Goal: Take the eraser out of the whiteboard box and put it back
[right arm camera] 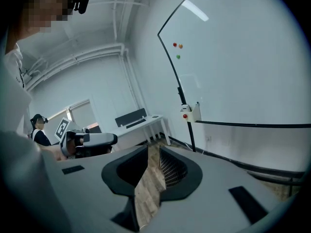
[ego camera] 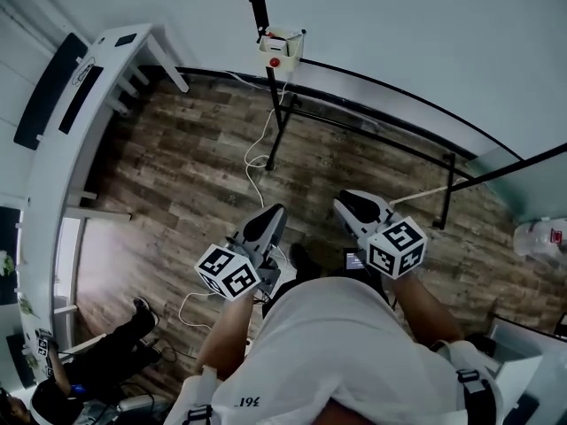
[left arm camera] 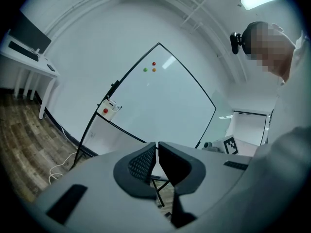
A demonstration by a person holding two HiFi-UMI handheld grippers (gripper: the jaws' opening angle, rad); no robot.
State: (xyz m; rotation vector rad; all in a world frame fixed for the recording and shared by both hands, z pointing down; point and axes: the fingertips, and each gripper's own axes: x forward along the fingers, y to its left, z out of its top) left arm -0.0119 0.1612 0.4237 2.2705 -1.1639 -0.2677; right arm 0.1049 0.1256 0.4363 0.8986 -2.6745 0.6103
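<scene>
Head view. Looks steeply down on a brown wood-plank floor (ego camera: 177,175). Holds the left gripper (ego camera: 276,212) and the right gripper (ego camera: 347,204) side by side in front of the body, both aimed toward a black metal whiteboard stand (ego camera: 372,135). Shows a small cream whiteboard box (ego camera: 282,44) with a red dot on its front, at the stand's upright, well apart from both grippers. Cannot make out the eraser in any view; too small to tell whether it lies inside that box. Catches a long white desk (ego camera: 97,78) along the left wall.

Left gripper view. Points at the large white whiteboard (left arm camera: 160,101), with three small round magnets (left arm camera: 153,67), red, green and orange, high on it, and the box at its lower left corner. Shows the jaws drawn together to a hairline slit, nothing in it.

Right gripper view. Looks along the board from the side, with the box at its lower corner on the black upright. Shows the jaws a narrow gap apart, only floor planks visible through it, nothing gripped. Takes in the left gripper off to the left.
</scene>
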